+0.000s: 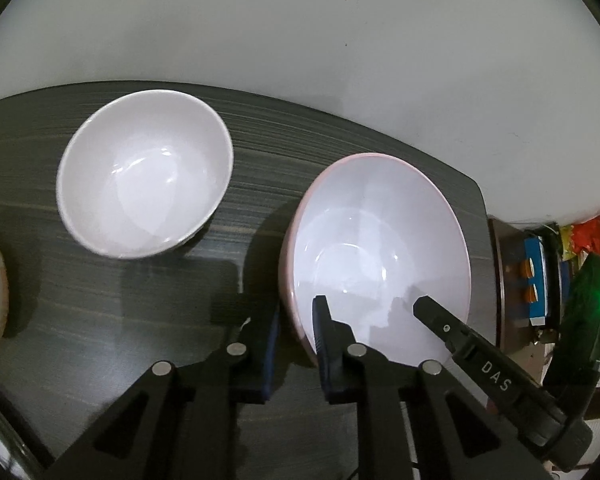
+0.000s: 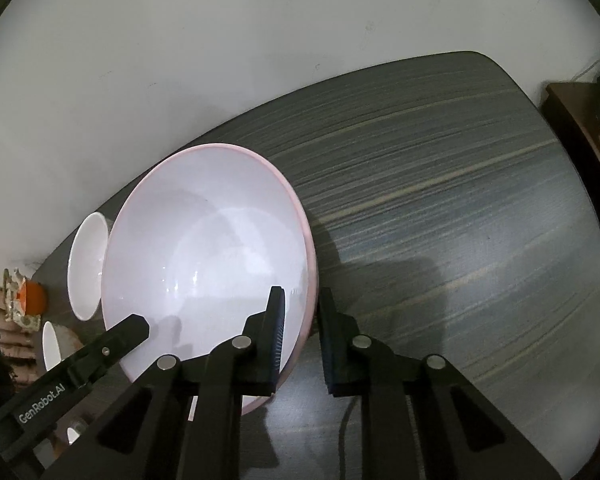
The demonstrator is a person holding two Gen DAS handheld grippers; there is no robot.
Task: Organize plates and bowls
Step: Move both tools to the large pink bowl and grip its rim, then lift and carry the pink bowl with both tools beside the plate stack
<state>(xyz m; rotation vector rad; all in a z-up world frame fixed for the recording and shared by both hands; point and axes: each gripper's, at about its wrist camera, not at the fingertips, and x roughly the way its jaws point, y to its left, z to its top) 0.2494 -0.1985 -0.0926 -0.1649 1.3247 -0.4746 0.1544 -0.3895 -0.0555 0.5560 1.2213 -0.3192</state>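
Both hand-held grippers are engaged on the same item, the large pink-rimmed bowl [image 1: 380, 248], which stands on the dark striped bench [image 1: 140, 312] near its far right corner. The left hand-held gripper [image 1: 296, 336] straddles the bowl's left rim, one finger outside the wall and one inside, pinched onto it. The right hand-held gripper [image 2: 302, 336] straddles the opposite, right rim in the same manner, likewise closed on the wall. The bowl thus lies directly between the two hands, each equally near, both pointing steeply down; being round, it offers no long axis to align with. A smaller white bowl [image 1: 144, 176] sits well apart to the left on the bench, empty and upright. In my judgement the coming move is a two-handed lift, and it depends on both rim grips staying level, since a thin glazed wall may slip.
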